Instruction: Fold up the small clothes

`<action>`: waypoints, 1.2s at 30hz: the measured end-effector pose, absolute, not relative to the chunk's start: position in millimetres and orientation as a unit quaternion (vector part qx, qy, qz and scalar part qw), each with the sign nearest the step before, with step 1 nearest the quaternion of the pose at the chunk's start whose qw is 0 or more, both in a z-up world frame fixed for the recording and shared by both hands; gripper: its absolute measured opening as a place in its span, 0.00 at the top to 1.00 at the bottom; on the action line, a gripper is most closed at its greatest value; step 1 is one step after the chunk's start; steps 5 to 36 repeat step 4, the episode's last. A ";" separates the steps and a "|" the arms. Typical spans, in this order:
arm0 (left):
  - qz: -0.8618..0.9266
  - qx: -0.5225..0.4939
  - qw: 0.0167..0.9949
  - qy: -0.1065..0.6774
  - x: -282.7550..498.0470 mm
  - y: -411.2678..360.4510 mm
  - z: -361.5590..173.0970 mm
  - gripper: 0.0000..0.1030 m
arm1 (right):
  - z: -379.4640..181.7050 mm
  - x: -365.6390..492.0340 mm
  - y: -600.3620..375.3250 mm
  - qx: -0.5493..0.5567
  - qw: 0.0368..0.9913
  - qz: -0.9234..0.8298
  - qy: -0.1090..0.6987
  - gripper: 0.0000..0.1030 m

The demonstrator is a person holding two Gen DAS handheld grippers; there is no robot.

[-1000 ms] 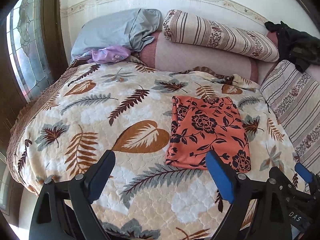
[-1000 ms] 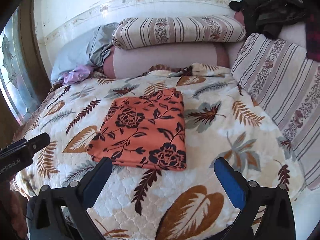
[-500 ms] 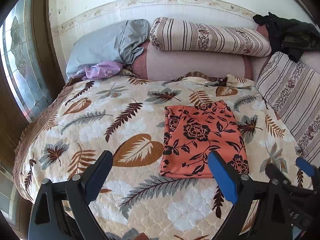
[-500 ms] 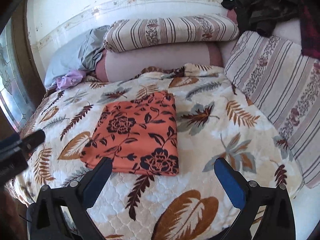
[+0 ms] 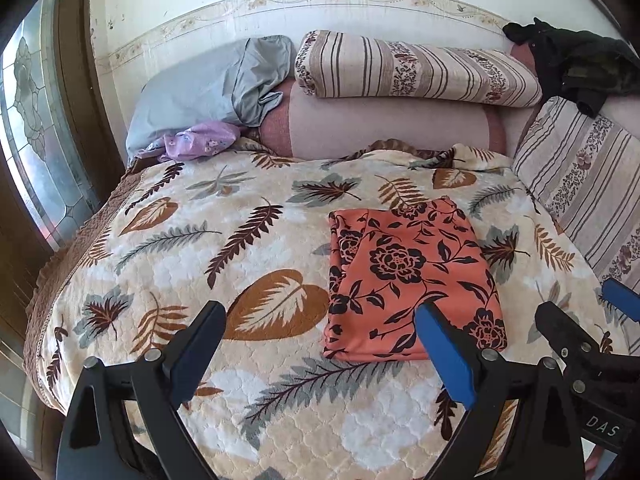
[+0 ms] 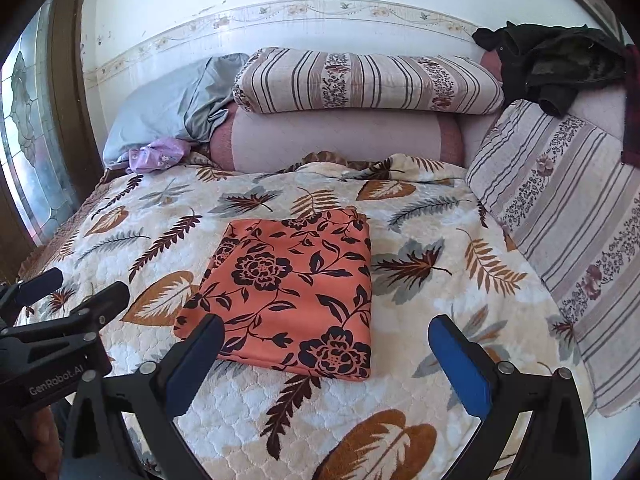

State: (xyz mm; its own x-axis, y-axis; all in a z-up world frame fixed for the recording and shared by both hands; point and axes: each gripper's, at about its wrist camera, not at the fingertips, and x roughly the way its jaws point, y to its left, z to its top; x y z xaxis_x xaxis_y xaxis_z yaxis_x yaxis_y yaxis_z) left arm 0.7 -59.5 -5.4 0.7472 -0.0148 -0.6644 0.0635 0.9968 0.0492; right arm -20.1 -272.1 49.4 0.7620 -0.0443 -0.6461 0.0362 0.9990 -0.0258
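While both claws gape empty over the folded orange black-flowered cloth (image 6: 288,292), left claw (image 6: 60,292) reads "GenRobot.AI", right claw (image 5: 580,328) "DAS".

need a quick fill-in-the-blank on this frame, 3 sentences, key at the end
1. The folded orange floral garment lies on the leaf-print ____.
2. Both the left tongs and the right tongs are ____ and hold nothing.
3. The striped pillow lies on top of a ____ bolster.

Missing words: bedspread; open; pink

Right gripper (image 5: 622,300): only one blue fingertip and part of the frame show at left view's right edge. Orange cloth (image 5: 412,284): near edge partly hidden behind left finger (image 5: 444,356).
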 end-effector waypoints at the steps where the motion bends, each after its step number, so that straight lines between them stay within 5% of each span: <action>1: -0.022 0.035 0.935 0.352 1.5 -59.7 -5.1 0.07 | 48.5 -19.5 -271.0 -0.006 0.938 -0.022 0.345 0.00; 36: -0.024 0.036 0.936 0.348 6.1 -60.5 -4.9 0.07 | 46.3 -14.3 -269.6 -0.007 0.937 -0.020 0.349 0.00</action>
